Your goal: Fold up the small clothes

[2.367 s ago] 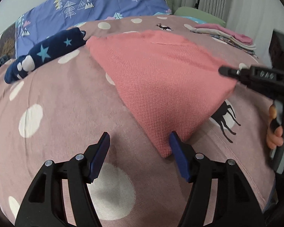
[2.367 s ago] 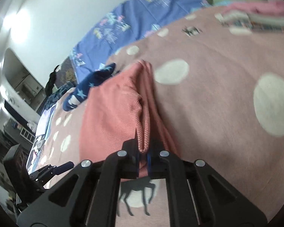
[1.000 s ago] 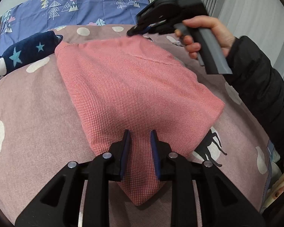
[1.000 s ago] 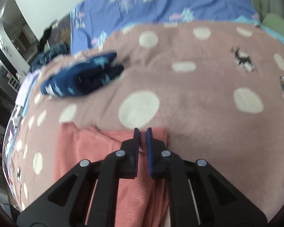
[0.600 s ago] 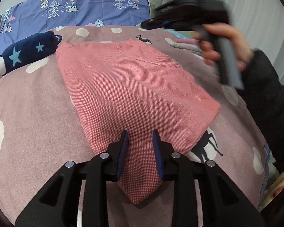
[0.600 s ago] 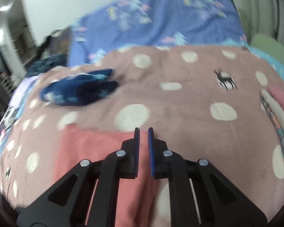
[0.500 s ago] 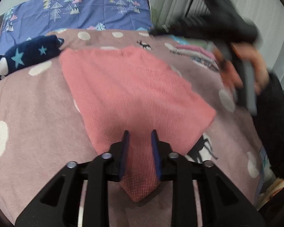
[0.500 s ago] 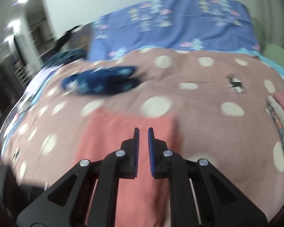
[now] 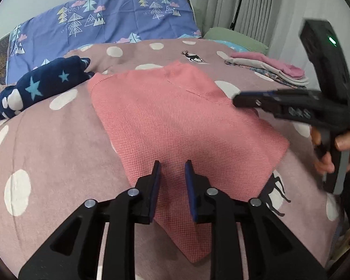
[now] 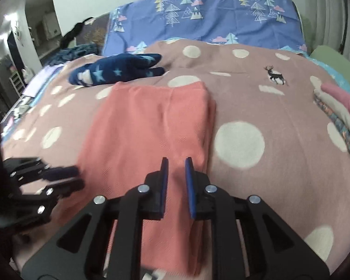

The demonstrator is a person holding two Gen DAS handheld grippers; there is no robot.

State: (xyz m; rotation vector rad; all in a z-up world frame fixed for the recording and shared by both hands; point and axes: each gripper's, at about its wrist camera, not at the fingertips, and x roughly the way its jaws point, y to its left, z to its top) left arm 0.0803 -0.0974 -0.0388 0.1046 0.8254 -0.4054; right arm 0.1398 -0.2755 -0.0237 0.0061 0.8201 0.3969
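While folded pink cloth (image 9: 189, 126) lies under both, L tool (image 9: 171, 175) & R tool (image 10: 176, 172) gape slightly.

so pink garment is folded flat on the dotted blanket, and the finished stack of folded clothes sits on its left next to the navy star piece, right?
Not quite. The folded stack sits on the right side of the pink garment, near the green pillow; the right wrist view shows it at the right edge too. Only the navy star piece lies on the left. The garment does lie folded on the dotted blanket.
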